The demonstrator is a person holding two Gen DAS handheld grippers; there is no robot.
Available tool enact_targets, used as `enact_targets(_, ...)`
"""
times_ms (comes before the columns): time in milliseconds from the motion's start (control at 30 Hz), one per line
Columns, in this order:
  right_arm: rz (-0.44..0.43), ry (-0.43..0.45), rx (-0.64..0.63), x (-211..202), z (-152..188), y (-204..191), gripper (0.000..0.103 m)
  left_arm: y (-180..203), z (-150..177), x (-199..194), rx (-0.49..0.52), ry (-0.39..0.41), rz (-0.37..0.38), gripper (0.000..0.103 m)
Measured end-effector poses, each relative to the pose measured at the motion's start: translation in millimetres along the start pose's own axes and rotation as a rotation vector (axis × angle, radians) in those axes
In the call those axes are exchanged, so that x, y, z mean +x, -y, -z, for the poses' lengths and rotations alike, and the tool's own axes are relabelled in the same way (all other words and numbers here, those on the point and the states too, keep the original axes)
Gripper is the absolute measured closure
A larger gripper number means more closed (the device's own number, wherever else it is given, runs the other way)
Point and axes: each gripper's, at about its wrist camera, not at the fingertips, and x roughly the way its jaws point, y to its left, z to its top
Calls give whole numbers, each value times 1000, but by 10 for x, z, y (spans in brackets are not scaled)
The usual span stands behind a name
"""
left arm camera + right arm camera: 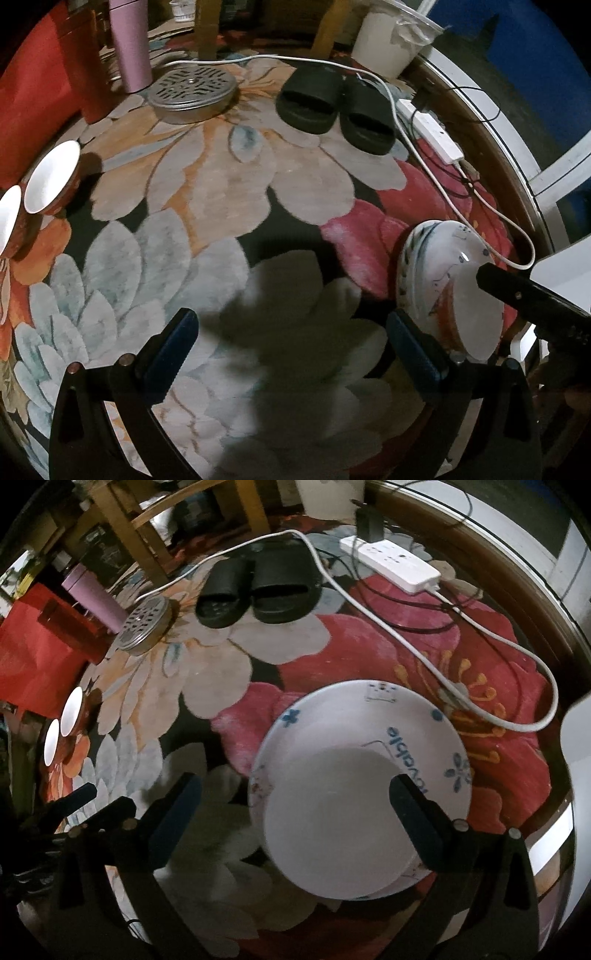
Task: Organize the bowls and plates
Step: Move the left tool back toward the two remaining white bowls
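Observation:
A white plate with blue print lies on the flowered carpet, and a bowl with a white inside rests on it. My right gripper hangs open over that bowl. Its right finger is above the bowl's right rim, its left finger stands clear to the left, and no pad presses on anything. In the left wrist view the same plate stack and bowl sit at the right. My left gripper is open over bare carpet. Two red-sided bowls lie tilted at the far left.
Black slippers lie at the back, with a perforated metal lid and a pink bottle to their left. A white cable and a power strip cross the carpet behind the plate. A red box is at the left, wooden chair legs behind.

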Motion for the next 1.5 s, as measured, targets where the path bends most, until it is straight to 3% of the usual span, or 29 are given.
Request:
enact_targets(933,-58,-43,-137,212,80,-803,0,-879,125,-118,-128,3,-79,1)
enact_targets(1500,-101,-116,-215,471,184,-1227,0,-1384,213,-160,-203,5,-132,1)
